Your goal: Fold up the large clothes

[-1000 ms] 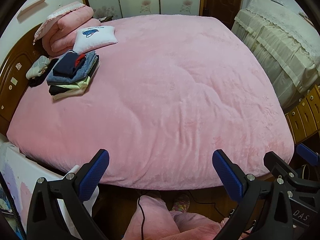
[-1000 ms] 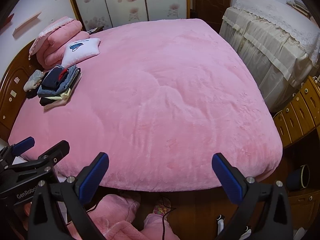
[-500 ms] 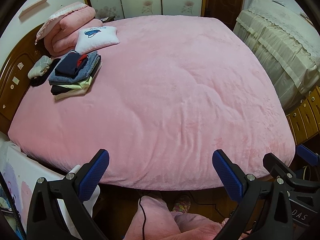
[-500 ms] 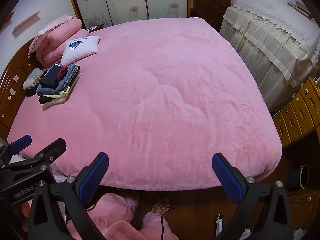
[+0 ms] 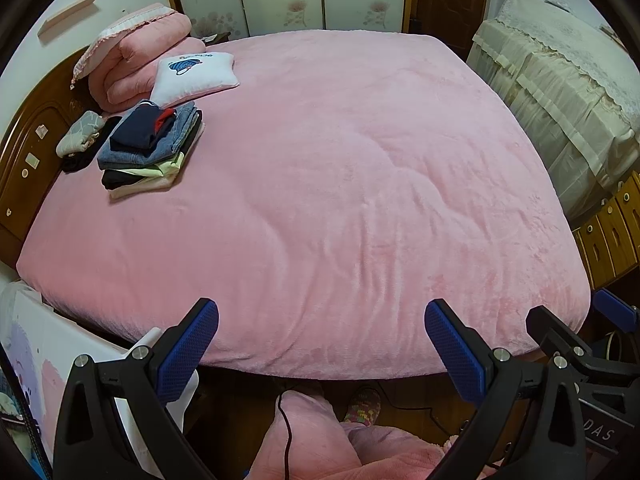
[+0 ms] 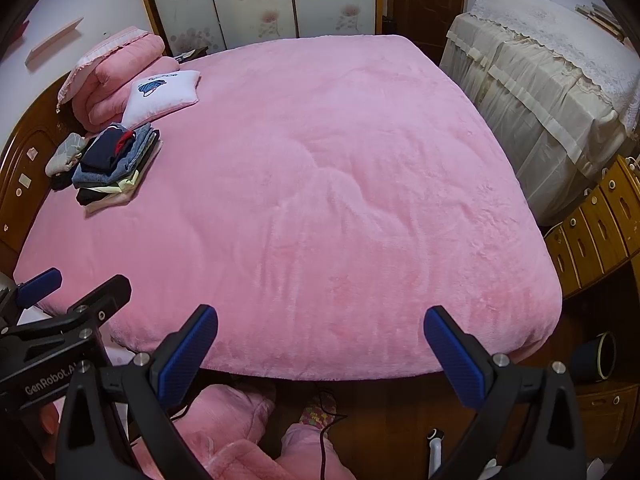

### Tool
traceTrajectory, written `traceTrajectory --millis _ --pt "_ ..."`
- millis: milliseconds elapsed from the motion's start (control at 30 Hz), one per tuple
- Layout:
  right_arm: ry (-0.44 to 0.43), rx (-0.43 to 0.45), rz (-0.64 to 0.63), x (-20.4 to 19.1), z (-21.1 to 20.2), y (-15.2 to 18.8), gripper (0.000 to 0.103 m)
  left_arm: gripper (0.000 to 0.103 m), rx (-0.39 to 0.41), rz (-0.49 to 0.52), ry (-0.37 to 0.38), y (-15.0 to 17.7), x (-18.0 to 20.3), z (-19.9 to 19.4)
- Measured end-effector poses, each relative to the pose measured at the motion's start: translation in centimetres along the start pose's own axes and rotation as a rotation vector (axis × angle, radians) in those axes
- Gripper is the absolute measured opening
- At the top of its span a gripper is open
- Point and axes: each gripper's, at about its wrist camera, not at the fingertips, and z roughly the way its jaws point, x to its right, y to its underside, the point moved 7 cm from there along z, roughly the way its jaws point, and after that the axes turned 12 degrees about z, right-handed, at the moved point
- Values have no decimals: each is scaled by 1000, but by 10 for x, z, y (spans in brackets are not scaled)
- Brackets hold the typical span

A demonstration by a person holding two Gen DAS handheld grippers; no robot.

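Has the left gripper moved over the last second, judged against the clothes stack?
Yes, slightly. In the left wrist view the clothes stack and headboard drifted right and down, so the open left gripper turned a little leftward and upward.

A plain pink blanket covers the bed, the tongs have blue pads, and the wardrobe doors show pale flowers.

Both views are evenly and fairly brightly lit from overhead — soft indoor light, with no hard shadows on the pink bedspread. The floor under the bed's near edge falls dark. Fisheye bending curves the edges, the corners vignette to black, and focus stays sharp throughout.
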Motion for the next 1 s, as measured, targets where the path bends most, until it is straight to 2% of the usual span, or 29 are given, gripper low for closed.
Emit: traceTrajectory --millis 1000 --pt "2 -2 14 5 -1 1 103 102 -6 25 5 -4 3 4"
